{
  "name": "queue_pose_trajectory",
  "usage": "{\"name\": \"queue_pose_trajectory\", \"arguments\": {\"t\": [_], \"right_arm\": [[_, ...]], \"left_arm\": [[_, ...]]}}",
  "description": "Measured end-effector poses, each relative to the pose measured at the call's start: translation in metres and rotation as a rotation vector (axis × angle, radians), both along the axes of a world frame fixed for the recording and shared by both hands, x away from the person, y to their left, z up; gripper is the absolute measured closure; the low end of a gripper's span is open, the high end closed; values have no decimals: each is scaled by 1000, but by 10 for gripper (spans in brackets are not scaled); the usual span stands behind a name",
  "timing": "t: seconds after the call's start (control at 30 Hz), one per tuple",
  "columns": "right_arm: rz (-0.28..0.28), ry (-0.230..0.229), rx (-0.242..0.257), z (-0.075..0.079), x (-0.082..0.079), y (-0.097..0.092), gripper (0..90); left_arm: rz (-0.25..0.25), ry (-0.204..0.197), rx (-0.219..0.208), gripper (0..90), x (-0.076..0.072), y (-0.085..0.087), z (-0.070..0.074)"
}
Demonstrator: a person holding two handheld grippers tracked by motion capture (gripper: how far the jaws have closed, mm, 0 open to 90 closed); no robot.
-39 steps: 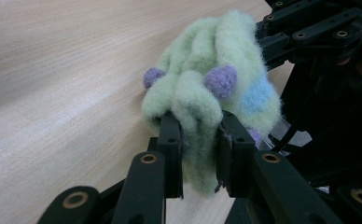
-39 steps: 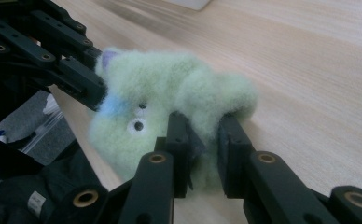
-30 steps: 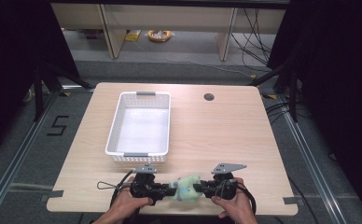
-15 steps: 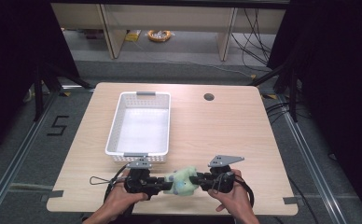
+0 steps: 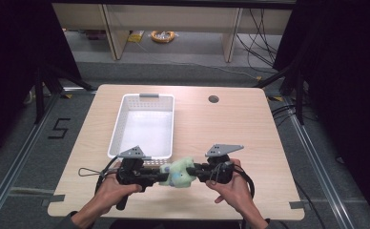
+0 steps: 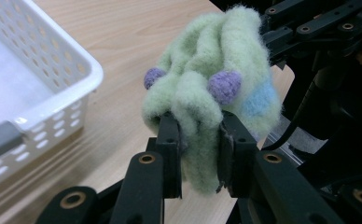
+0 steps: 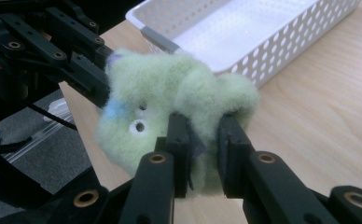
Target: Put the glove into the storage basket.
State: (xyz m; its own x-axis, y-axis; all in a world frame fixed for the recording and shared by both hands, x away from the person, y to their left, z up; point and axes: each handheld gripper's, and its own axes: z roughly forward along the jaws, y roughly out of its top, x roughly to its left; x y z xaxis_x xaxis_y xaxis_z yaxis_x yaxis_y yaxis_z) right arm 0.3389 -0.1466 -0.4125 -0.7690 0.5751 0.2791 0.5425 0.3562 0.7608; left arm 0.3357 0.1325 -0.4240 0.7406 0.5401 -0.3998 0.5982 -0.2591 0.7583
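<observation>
The fuzzy green cloth [image 5: 179,172] hangs bunched between both tongs in the lower centre of the high view, above the near edge of the table [image 5: 250,133]. Its long axis runs left to right across the frame, from one grip to the other. The left tongs [image 5: 160,176] pinch its left end; in the left gripper view the jaws press a fold of the cloth [image 6: 207,98] between them. The right tongs [image 5: 194,169] pinch its right end likewise, jaws closed on the pile [image 7: 170,100]. The white basket [image 5: 121,129] lies directly above the cloth in the high view, near its left half. The left hand [image 5: 110,187] is nearer the basket than the right hand [image 5: 231,183].
</observation>
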Motion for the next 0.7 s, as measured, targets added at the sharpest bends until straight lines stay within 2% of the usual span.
{"name": "queue_pose_trajectory", "arguments": {"t": [0.03,0.07,0.1,0.17,0.2,0.23,0.3,0.5,0.57,0.6,0.63,0.67,0.7], "right_arm": [[16,-26,-12,3,3,0,775],[13,-5,-1,6,4,3,775],[9,-22,-19,10,5,4,775],[24,-33,-21,16,8,7,775],[17,-31,-19,19,9,9,775],[35,-47,-11,20,13,11,775],[36,-25,-1,24,17,15,775],[34,-22,-17,31,28,27,776],[41,-32,-15,34,38,35,777],[35,-17,-15,35,41,38,777],[44,-42,-22,35,45,41,777],[34,-13,-20,36,47,44,777],[38,-18,-22,36,50,47,776]], "left_arm": [[0,0,0,723,0,0,0],[3,-10,-4,723,2,3,6],[2,-11,-5,723,3,4,9],[13,-18,-7,723,5,7,14],[12,-10,-7,723,7,10,16],[6,-4,-11,723,9,11,18],[15,-5,-6,724,13,17,21],[38,-5,7,725,24,28,28],[44,-6,14,725,28,34,31],[52,1,11,725,33,39,33],[56,13,12,725,35,42,34],[57,18,17,726,38,44,35],[57,18,17,726,38,44,35]]}}
